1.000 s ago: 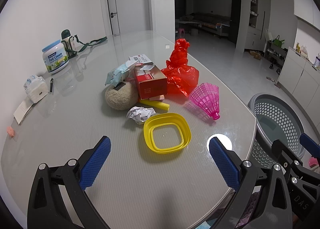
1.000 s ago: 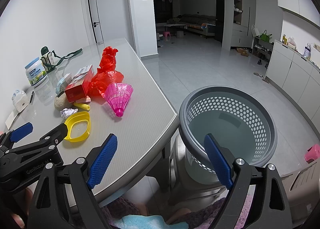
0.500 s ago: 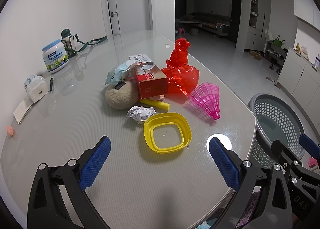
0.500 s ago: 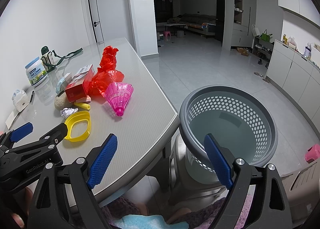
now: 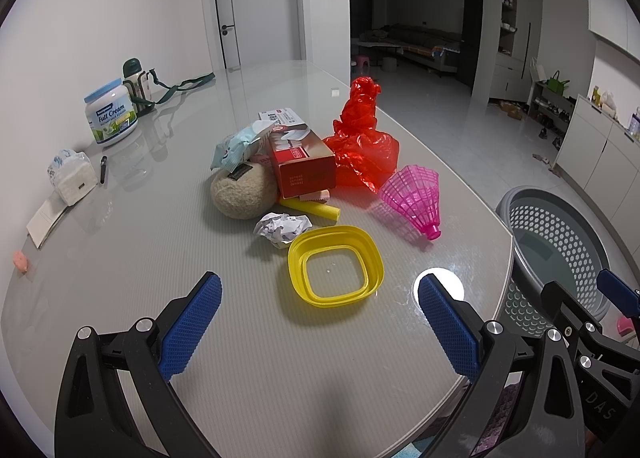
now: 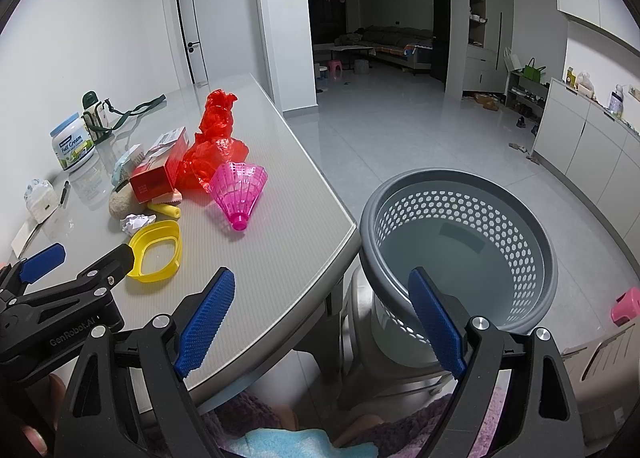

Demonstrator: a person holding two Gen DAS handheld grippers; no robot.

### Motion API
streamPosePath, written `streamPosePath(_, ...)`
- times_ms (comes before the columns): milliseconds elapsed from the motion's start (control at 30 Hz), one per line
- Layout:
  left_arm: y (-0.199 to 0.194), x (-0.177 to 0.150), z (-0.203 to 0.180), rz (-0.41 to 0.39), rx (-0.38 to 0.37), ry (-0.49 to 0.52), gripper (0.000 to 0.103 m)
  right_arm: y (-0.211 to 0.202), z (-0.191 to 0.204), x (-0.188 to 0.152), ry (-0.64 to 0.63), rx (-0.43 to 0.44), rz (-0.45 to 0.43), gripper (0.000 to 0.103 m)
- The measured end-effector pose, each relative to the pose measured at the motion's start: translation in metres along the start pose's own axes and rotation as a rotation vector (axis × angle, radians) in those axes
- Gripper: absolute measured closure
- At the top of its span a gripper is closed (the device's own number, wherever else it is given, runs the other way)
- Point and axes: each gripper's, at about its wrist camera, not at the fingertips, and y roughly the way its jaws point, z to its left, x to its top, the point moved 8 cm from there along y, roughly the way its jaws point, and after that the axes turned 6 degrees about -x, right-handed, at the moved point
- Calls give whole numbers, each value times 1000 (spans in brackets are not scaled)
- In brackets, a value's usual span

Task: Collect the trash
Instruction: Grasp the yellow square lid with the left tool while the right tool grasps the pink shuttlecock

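Observation:
A heap of trash lies mid-table: a yellow square ring (image 5: 335, 270), a crumpled paper ball (image 5: 282, 227), a yellow tube (image 5: 310, 208), a red carton (image 5: 302, 163), a red plastic bag (image 5: 362, 138), a pink plastic shuttlecock (image 5: 414, 200), a beige ball (image 5: 242, 194) and a blue wrapper (image 5: 236, 146). My left gripper (image 5: 320, 328) hovers open over the near table, short of the ring. My right gripper (image 6: 320, 322) is open, held off the table's corner beside the grey perforated basket (image 6: 460, 242), which stands below the table edge.
At the far left of the table (image 5: 248, 358) are a Full Cream tub (image 5: 111, 117), a green bottle with a strap (image 5: 138, 84), a tissue pack (image 5: 72, 177), a pen and a paper card. A pink stool (image 6: 626, 304) sits on the floor at right.

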Motion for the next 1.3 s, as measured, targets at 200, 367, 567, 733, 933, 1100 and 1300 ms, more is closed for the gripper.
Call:
streamPosePath(200,3,-1,4,7,1,-7,6,2,1,-2,0,5,9,19)
streamPosePath(367,7,-5,11,9,18,-20,6,10,3,-5,0,23,19,19)
streamPosePath(567,16,-12,26,37,37,-22,6,25,12,-7,-11,60,44,19)
streamPosePath(733,24,-13,36,46,48,-42,6,40,23,2,-36,93,54,19)
streamPosePath(933,36,-12,39,70,41,-53,6,66,41,19,-70,151,84,19)
streamPosePath(1100,40,-11,44,75,44,-69,6,91,59,34,-100,182,124,19)
streamPosePath(1300,43,-10,50,68,44,-105,6,117,74,47,-127,196,167,19)
